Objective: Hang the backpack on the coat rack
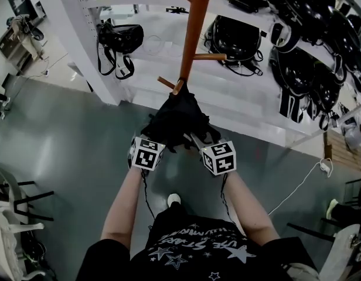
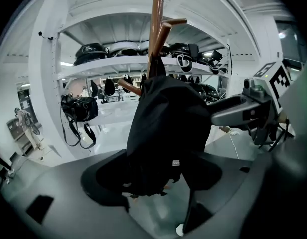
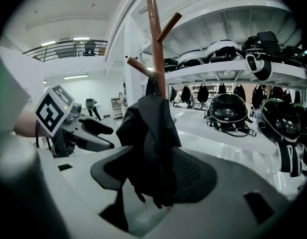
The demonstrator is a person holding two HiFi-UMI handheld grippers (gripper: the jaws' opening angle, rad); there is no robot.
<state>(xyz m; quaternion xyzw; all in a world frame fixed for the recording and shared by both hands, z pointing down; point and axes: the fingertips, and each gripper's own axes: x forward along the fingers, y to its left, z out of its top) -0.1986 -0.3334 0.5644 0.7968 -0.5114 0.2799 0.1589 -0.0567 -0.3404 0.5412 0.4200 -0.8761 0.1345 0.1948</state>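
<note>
A black backpack (image 1: 177,119) hangs by its top loop from a lower peg of the brown wooden coat rack (image 1: 195,28). My left gripper (image 1: 157,136) and right gripper (image 1: 198,139) sit side by side just below and in front of it, both open. In the left gripper view the backpack (image 2: 166,133) hangs in front of the wide-spread jaws of the left gripper (image 2: 153,183), its bottom dipping between them; no pad presses on it. The right gripper view shows the same: the backpack (image 3: 148,143) hangs loose over the open right gripper (image 3: 153,183) below the rack (image 3: 156,39).
White shelving (image 1: 245,92) behind the rack carries black helmets (image 1: 303,69) and black bags (image 1: 119,40). A white cable (image 1: 298,186) trails on the grey floor at right. Chair frames (image 1: 16,204) stand at the left edge. My shoe (image 1: 174,199) is below the grippers.
</note>
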